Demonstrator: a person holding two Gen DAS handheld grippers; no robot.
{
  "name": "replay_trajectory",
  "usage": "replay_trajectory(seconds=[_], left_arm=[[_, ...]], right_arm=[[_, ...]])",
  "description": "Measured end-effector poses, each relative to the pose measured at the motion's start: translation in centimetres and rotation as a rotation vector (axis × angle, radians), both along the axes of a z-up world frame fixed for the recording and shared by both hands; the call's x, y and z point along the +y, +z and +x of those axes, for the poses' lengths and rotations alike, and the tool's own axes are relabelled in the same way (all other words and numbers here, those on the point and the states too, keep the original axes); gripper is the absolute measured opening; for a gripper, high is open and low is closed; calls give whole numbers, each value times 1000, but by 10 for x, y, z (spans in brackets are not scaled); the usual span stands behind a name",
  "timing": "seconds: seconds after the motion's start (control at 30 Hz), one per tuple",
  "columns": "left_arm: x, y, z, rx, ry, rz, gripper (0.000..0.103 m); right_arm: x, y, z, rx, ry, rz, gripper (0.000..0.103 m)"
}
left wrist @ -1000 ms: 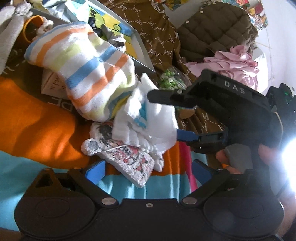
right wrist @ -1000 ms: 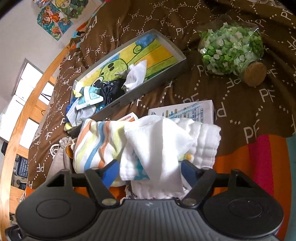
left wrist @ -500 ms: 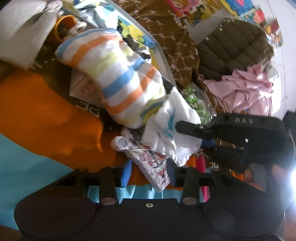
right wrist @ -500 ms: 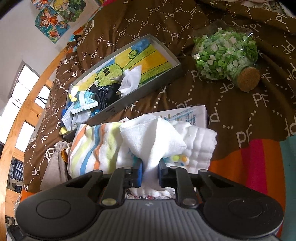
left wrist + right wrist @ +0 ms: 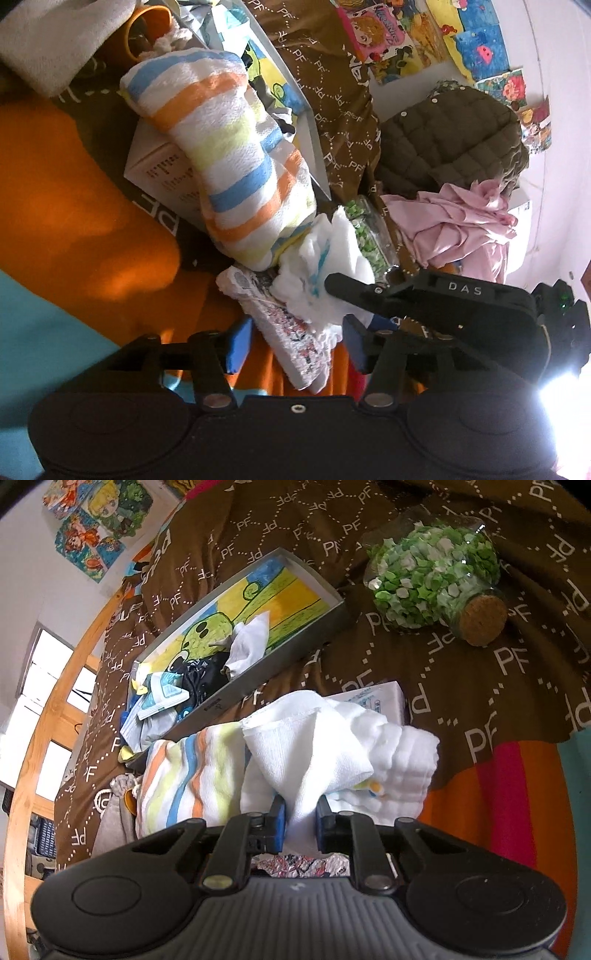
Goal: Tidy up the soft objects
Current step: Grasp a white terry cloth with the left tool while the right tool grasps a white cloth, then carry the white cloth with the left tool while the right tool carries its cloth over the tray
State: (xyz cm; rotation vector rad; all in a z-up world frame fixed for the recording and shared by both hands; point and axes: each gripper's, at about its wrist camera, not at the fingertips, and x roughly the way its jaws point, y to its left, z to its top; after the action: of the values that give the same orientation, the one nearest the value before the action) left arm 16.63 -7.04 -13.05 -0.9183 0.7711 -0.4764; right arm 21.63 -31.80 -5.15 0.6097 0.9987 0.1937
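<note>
My right gripper (image 5: pixel 301 825) is shut on a fold of the white cloth (image 5: pixel 306 746), which bunches up on the bed beside a striped towel (image 5: pixel 188 775). From the left wrist the same right gripper (image 5: pixel 343 302) shows as a black tool pinching the white cloth (image 5: pixel 325 266). Under that cloth lies a flat printed cloth (image 5: pixel 288 332), partly covered. My left gripper (image 5: pixel 297 343) straddles the printed cloth's near end; its jaws are opening, and the blue pads (image 5: pixel 240 343) stand just off the fabric. The striped towel (image 5: pixel 229 147) rests on a white carton (image 5: pixel 159 173).
A grey box (image 5: pixel 295 653) with a drawing and small items lies behind the towel. A corked jar of green paper stars (image 5: pixel 432 579) lies to the right. A pink garment (image 5: pixel 461 221) and an olive quilted jacket (image 5: pixel 450 136) sit farther back. A wooden bed rail (image 5: pixel 55 709) runs along the left.
The right jaws closed onto the white cloth and have stayed shut. The left jaws narrowed around the printed cloth, then widened again, and the left view rolled.
</note>
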Motion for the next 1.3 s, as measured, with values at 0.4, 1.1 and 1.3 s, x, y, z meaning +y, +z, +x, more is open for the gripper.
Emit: replay_trajectory(seconds=[0.4, 1.1, 1.3], left_arm=[[0, -8, 6, 30, 6, -22, 36], [-18, -8, 14, -13, -53, 18, 22], [-12, 10, -2, -64, -43, 140, 13]], right_arm=[[-1, -2, 0, 10, -15, 14, 18], [-2, 2, -3, -25, -21, 13, 12], [0, 17, -13, -130, 5, -40, 10]])
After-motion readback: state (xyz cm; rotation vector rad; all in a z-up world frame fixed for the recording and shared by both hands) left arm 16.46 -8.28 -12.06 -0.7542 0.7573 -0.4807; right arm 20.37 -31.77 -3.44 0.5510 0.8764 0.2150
